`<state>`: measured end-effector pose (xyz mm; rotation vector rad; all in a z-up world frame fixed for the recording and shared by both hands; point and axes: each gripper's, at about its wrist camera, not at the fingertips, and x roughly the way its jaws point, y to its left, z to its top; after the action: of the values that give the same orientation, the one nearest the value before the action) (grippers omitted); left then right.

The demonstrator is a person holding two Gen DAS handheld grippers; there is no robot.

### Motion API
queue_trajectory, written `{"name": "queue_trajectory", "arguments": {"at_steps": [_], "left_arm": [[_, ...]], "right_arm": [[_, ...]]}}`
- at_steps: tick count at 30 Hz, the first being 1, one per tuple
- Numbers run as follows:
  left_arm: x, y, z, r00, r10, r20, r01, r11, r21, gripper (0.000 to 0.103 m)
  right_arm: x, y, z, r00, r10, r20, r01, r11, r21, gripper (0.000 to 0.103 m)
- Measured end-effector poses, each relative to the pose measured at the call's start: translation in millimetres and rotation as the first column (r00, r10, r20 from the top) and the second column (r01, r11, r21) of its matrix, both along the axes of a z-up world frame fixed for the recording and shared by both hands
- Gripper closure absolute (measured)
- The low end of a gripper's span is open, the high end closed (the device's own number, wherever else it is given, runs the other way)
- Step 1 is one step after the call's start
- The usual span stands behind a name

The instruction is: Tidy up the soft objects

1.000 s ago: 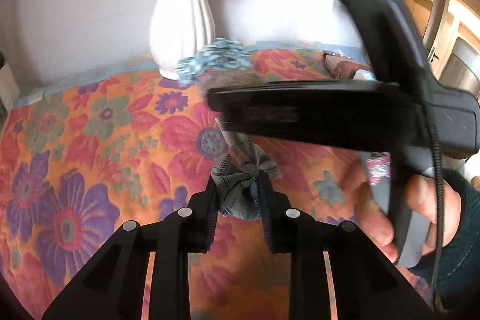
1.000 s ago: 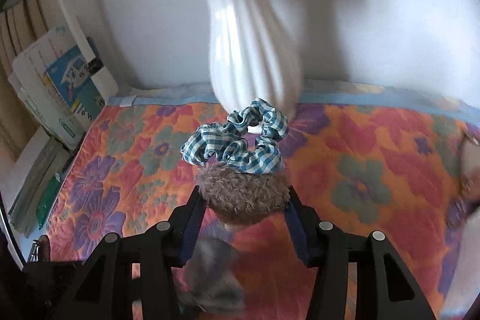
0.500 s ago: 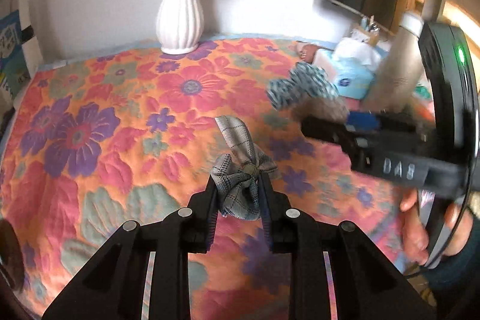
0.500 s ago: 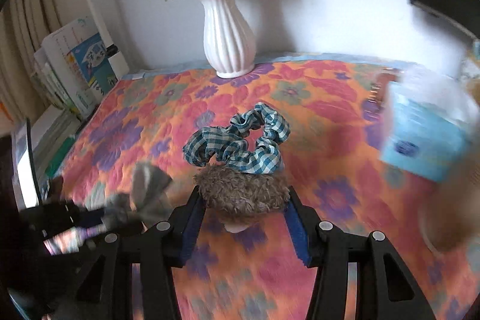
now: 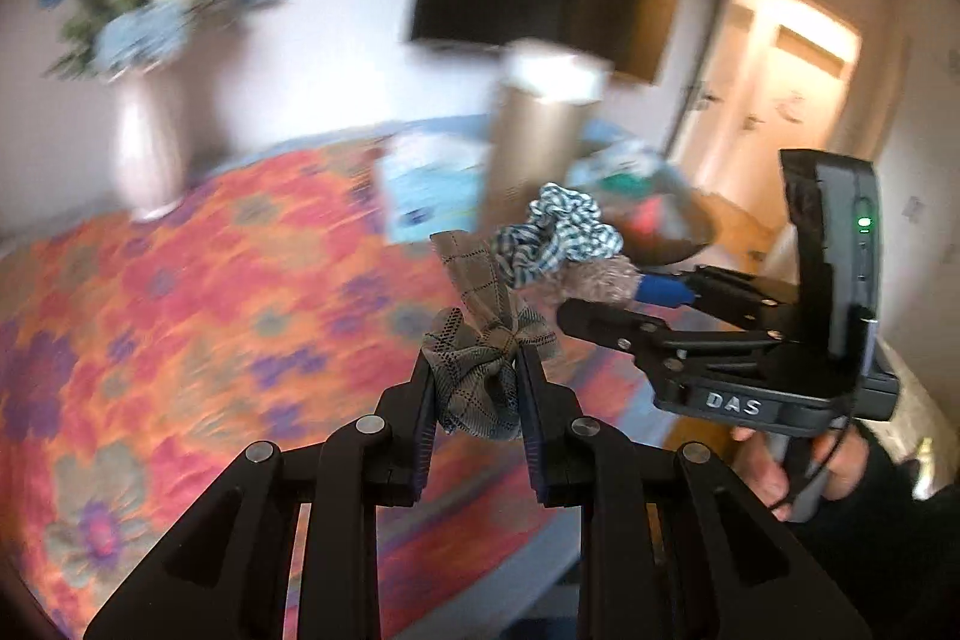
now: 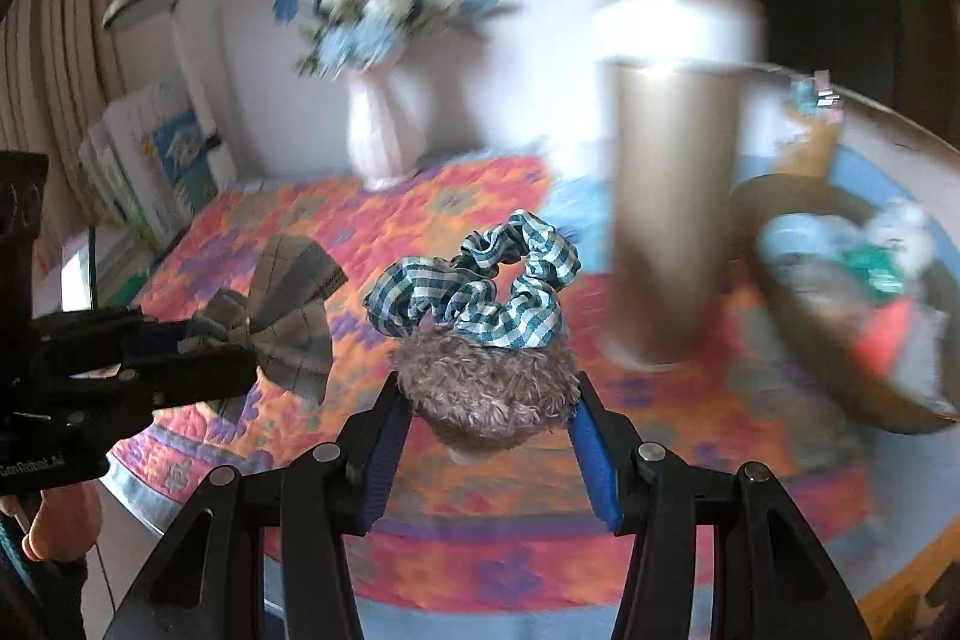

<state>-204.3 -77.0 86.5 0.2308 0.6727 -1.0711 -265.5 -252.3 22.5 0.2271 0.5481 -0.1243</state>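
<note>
A: A round table [image 6: 198,445] under an orange floral quilted cloth, with a white vase of blue flowers [image 6: 378,142] at the back by the wall and a tall tan canister [image 6: 672,214] standing towards the right.

B: And both hands are loaded. The left gripper [image 5: 474,388] has its jaws nearly closed, pinched on a grey plaid bow [image 5: 480,340]. The right gripper [image 6: 486,412] has its jaws partly apart, clamped on a brown fuzzy scrunchie [image 6: 486,388] with a teal gingham scrunchie [image 6: 474,286] riding on top of it.

A: Is the gingham one actually gripped?

B: I can't tell; it may only be resting on, or caught with, the fuzzy one.

A: So the step in hand?

B: Carrying, I'd judge. All three pieces are off the cloth, in the air, and a dark basket [image 6: 774,292] already holding soft things sits at the right edge, beyond the canister.

A: Then the next move calls for getting past that canister without clipping it, coming over the basket rim, and letting go one hand at a time.

B: The basket's contents are smeared with blur; I see blue, green and red patches, nothing I could name. Its far side is cut off by the frame.
</note>
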Motion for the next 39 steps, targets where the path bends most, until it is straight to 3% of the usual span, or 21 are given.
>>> {"name": "queue_trajectory", "arguments": {"at_steps": [7, 13, 17, 21, 24, 30, 33, 34, 35, 39], "left_arm": [[-41, -76, 26, 0.989, -0.138, 0.050, 0.139, 0.990, -0.013, 0.081], [-38, -156, 39, 0.993, -0.115, 0.027, 0.116, 0.992, -0.043, 0.081], [-39, -203, 39, 0.995, -0.097, 0.036, 0.097, 0.995, -0.018, 0.081], [-42, -243, 32, 0.989, -0.059, 0.139, 0.056, 0.998, 0.025, 0.081], [-44, -262, 20, 0.971, -0.035, 0.235, 0.022, 0.998, 0.057, 0.081], [-37, -286, 4, 0.962, -0.024, 0.273, 0.001, 0.996, 0.084, 0.081], [-38, -295, 1, 0.954, -0.030, 0.298, 0.004, 0.996, 0.086, 0.072], [-37, -297, 0, 0.953, -0.023, 0.302, -0.002, 0.996, 0.085, 0.062], [-37, -298, -1, 0.953, -0.018, 0.304, -0.009, 0.996, 0.085, 0.055], [-44, -294, -4, 0.951, -0.041, 0.307, 0.006, 0.993, 0.116, 0.036]], "right_arm": [[-60, -71, 30, 0.982, -0.166, 0.090, 0.166, 0.986, 0.010, 0.052], [-76, -147, 61, 0.938, -0.326, 0.120, 0.324, 0.945, 0.034, 0.052], [-54, -200, 81, 0.928, -0.360, 0.098, 0.357, 0.933, 0.049, 0.052], [-28, -240, 90, 0.943, -0.328, 0.060, 0.324, 0.943, 0.074, 0.052], [-1, -269, 88, 0.950, -0.313, 0.008, 0.309, 0.942, 0.133, 0.052], [31, -293, 69, 0.952, -0.301, -0.061, 0.307, 0.935, 0.178, 0.052], [40, -296, 58, 0.955, -0.282, -0.095, 0.296, 0.933, 0.204, 0.045], [43, -295, 56, 0.953, -0.283, -0.110, 0.300, 0.932, 0.201, 0.037], [44, -295, 55, 0.951, -0.286, -0.119, 0.305, 0.932, 0.195, 0.035], [33, -286, 63, 0.944, -0.311, -0.113, 0.325, 0.937, 0.129, 0.034]]}}
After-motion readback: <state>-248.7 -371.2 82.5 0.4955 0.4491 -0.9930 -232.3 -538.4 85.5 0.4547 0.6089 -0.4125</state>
